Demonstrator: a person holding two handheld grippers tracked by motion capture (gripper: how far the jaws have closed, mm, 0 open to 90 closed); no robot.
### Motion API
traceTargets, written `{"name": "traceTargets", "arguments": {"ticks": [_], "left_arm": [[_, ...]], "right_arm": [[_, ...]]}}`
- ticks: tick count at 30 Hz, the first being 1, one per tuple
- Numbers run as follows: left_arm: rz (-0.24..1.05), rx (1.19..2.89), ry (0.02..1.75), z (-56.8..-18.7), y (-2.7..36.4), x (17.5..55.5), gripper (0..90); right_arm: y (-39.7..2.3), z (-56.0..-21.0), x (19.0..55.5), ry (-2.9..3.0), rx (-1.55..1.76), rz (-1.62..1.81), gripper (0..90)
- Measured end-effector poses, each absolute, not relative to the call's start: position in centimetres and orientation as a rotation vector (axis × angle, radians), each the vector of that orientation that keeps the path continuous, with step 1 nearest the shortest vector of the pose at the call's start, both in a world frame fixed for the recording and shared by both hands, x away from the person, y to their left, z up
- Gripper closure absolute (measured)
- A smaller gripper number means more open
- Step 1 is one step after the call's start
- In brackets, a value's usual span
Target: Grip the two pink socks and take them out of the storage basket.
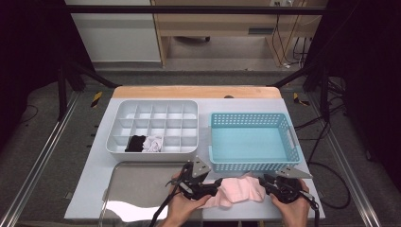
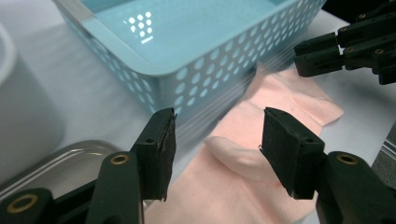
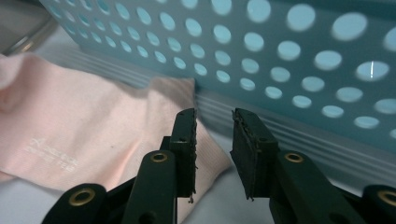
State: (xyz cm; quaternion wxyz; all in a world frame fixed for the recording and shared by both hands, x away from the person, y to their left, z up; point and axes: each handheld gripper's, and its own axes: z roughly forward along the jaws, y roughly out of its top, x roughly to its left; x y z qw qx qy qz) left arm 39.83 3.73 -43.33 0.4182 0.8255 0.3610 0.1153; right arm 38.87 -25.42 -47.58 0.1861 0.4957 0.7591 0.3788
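Note:
A pale pink cloth (image 1: 239, 189) lies crumpled on the white table mat, just in front of the light blue perforated basket (image 1: 250, 116). My left gripper (image 1: 215, 187) points at the cloth's left end. In the left gripper view my left gripper (image 2: 217, 149) stands open, with the pink cloth (image 2: 280, 93) lying under and beyond its jaws, untouched. My right gripper (image 1: 265, 182) is at the cloth's right end. Seen in its own view, the right gripper (image 3: 214, 140) shows a narrow empty gap between the jaws, just above the cloth's (image 3: 70, 121) edge, close to the basket wall (image 3: 280, 46).
A white compartment tray (image 1: 156, 103) sits left of the basket, with a black item (image 1: 135, 143) and a white item (image 1: 153, 143) in its front cells. A shiny metal tray (image 1: 142, 189) lies at the front left. The basket (image 2: 187, 79) is bare inside.

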Motion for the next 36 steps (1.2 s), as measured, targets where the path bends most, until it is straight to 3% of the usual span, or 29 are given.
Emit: {"name": "traceTargets", "arguments": {"ticks": [3,8,12,17,28,36], "left_arm": [[0.278,2.115,0.910,-44.3,2.9,40.2,44.2],[0.223,2.154,0.935,-45.8,2.5,40.5,52.5],[0.193,2.188,0.952,-46.8,2.4,40.5,68.4],[0.179,2.174,0.947,-46.9,2.7,40.5,85.0],[0.179,2.087,0.853,-42.5,6.9,39.0,86.2],[0.192,2.067,0.891,-42.6,11.2,38.1,85.9]], "right_arm": [[-25.6,-47.9,38.9,2.146,1.415,1.060,70.0],[-25.6,-48.3,38.8,2.159,1.441,1.069,74.7],[-25.3,-48.2,38.8,2.175,1.435,1.059,82.9],[-25.3,-47.8,38.7,2.183,1.445,1.059,84.9],[-24.2,-44.1,37.0,2.129,1.353,1.227,85.3],[-20.8,-44.0,37.3,2.216,1.285,1.322,85.2]]}}
